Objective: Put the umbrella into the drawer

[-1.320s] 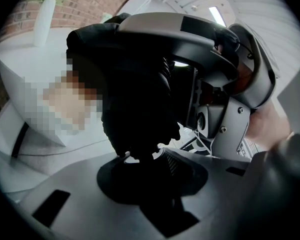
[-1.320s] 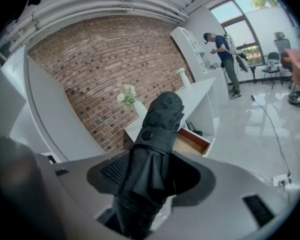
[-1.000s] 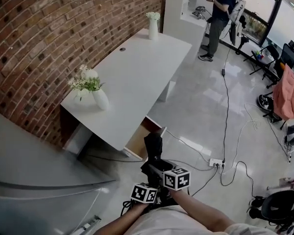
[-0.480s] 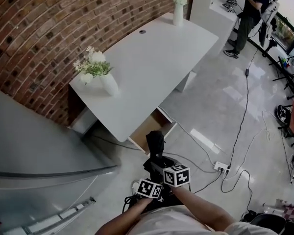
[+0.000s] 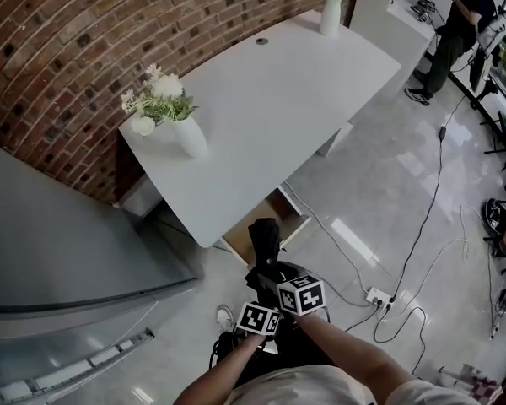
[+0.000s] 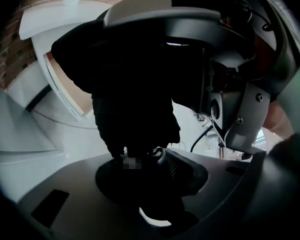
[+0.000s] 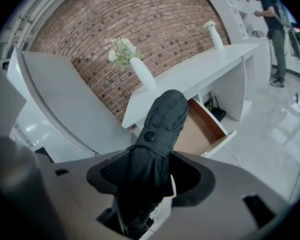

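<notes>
**A:** Right, where's the folded black umbrella [image 5: 264, 241]?

**B:** Held in the air, tip pointing toward the open drawer [image 7: 204, 126] under the white desk [image 5: 278, 99]. It's not inside.

**A:** And the tools?

**B:** Right gripper [image 7: 149, 176] is clamped round its middle, and left gripper [image 6: 137, 166] is pinching its dark lower end. They're side by side.

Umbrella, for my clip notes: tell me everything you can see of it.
The umbrella is black fabric, folded and wrapped, its strap fastened by a round snap. Both the right gripper and the left gripper clamp its lower part. Its far end points toward the open drawer under the white desk, not yet inside.
</notes>
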### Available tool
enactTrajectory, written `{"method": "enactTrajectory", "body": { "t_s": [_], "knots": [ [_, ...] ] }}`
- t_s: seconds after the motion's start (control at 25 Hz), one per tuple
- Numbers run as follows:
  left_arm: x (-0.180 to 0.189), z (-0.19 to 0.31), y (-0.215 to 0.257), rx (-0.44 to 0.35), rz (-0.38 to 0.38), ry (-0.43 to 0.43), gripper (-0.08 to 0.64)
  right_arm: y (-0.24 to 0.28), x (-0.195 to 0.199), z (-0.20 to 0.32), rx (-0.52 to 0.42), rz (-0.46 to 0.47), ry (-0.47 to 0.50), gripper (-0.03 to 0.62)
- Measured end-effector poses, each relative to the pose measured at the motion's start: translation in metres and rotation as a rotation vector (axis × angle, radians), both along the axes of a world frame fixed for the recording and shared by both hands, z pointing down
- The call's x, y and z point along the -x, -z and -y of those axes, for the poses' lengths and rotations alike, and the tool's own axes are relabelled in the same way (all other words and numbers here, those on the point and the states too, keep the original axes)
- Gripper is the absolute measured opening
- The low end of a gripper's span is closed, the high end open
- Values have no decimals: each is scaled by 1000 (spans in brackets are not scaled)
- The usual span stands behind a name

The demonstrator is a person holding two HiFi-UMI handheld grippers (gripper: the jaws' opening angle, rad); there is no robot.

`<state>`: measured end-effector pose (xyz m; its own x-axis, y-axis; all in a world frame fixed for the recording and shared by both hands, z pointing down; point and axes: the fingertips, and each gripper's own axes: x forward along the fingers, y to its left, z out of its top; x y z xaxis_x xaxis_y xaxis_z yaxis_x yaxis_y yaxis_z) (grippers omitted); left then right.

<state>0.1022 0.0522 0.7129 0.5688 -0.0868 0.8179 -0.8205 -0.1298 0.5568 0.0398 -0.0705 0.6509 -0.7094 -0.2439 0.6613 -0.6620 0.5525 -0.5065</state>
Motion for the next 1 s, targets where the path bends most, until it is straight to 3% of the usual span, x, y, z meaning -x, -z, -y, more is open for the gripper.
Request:
{"method": "enactTrajectory", "body": {
  "t_s": [0.2,0.52,1.0],
  "knots": [
    [-6,17,-25,44,-40,93,135,-36,4,15,35,-44,53,267],
    [-3,43,-63,71,-82,162,135,-86,15,39,75,-59,103,267],
    [3,72,-100,120,-79,288,140,-134,31,65,87,-83,184,267]
  ]
}}
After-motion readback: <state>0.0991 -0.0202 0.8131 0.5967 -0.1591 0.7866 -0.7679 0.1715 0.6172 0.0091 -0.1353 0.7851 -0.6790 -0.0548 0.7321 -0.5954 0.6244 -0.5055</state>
